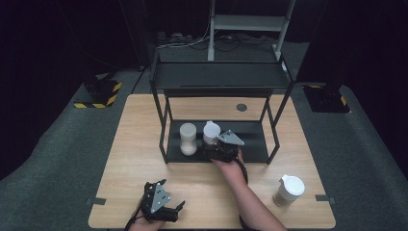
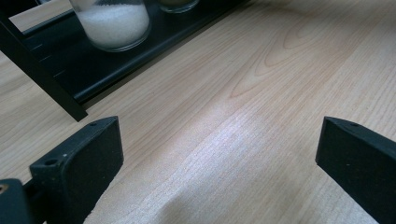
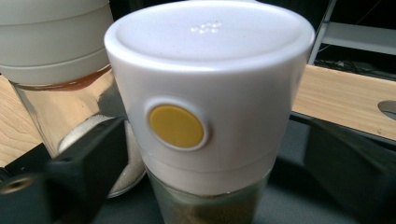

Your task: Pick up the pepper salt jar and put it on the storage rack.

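A glass jar with a white cap [image 1: 210,130] and a yellow button [image 3: 176,126] stands on the lower shelf [image 1: 255,142] of a black rack. My right gripper [image 1: 211,146] reaches in from the front, and its jaws stand on either side of the jar [image 3: 210,70] without pressing on it; a gap shows on the right side. Just left of it stands a jar of white grains [image 1: 187,139] [image 3: 56,70]. My left gripper [image 1: 168,193] rests near the table's front left edge, open over bare wood [image 2: 219,154], with nothing between its jaws.
The black two-level rack [image 1: 221,77] stands at the middle back of the wooden table [image 1: 139,144]. A third white-capped jar [image 1: 288,190] stands at the front right. The left gripper view shows the rack's front post [image 2: 42,79] and the jar of white grains [image 2: 114,23].
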A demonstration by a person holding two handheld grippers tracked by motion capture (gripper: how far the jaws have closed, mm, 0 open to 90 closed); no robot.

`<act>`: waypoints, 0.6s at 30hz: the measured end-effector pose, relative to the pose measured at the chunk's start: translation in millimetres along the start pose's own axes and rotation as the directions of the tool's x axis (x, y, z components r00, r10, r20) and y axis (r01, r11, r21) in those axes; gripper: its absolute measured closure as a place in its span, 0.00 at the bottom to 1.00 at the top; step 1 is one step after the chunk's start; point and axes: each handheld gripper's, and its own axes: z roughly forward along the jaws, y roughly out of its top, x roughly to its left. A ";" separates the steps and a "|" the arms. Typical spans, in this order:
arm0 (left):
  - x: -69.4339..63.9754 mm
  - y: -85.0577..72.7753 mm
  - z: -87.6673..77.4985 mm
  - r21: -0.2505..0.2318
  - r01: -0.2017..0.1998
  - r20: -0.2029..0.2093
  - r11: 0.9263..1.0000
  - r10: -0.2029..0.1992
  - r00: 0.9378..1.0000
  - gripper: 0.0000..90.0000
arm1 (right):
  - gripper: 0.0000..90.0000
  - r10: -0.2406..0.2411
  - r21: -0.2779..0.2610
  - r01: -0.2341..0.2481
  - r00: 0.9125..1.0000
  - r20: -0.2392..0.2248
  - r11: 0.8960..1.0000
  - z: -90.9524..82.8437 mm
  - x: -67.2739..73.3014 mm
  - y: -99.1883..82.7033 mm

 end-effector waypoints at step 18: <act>-0.2 0.2 0.4 0.003 -0.001 0.002 1.000 0.001 1.000 0.01 | 0.00 -0.002 -0.004 0.002 1.000 -0.008 1.000 -11.6 1.4 -0.3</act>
